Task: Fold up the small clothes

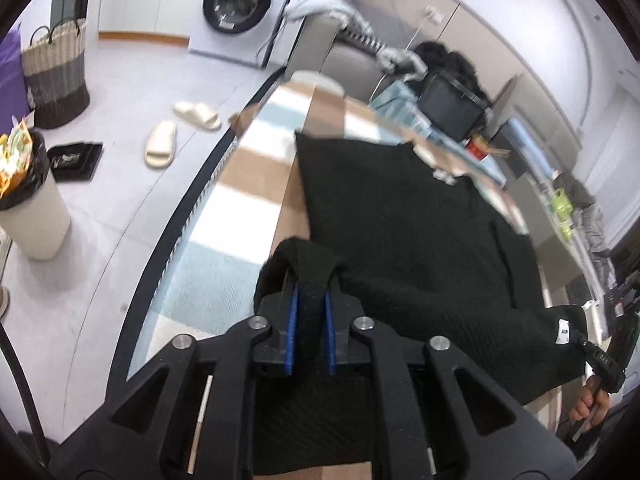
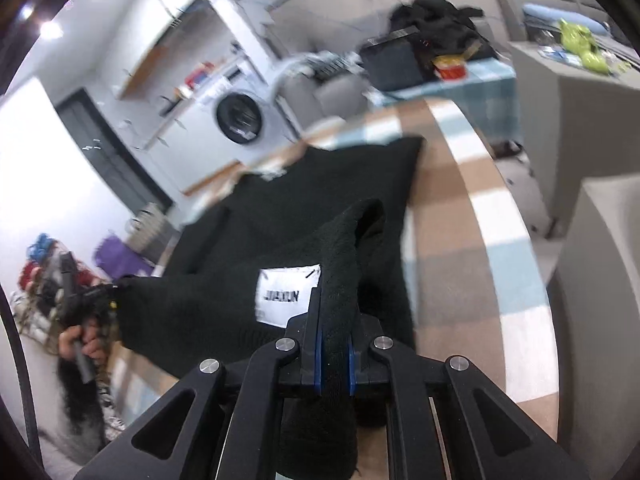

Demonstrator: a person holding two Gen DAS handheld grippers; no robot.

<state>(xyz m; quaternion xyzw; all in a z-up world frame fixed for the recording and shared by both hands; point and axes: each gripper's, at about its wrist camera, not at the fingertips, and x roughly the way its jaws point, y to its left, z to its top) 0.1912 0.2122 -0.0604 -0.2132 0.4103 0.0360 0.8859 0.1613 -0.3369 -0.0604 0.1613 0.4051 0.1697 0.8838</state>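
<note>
1. Black knit garment [image 1: 400, 232] lies on the brown, white and blue checked tablecloth [image 1: 240, 184]; near edge lifted.
2. Left gripper [image 1: 311, 312] and right gripper [image 2: 334, 344] each clamp a bunched corner.
3. Risk: thick knit slips from the pads, uneven pull skews the fold.

Black knit sweater [image 1: 400, 216] spread over checked brown-blue-white tablecloth, near hem bunched and lifted at both corners. White label [image 2: 287, 295] near right corner, another white tag at the collar.

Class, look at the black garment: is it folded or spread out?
Mostly spread: the black garment lies flat on the checked cloth, near edge lifted.
</note>
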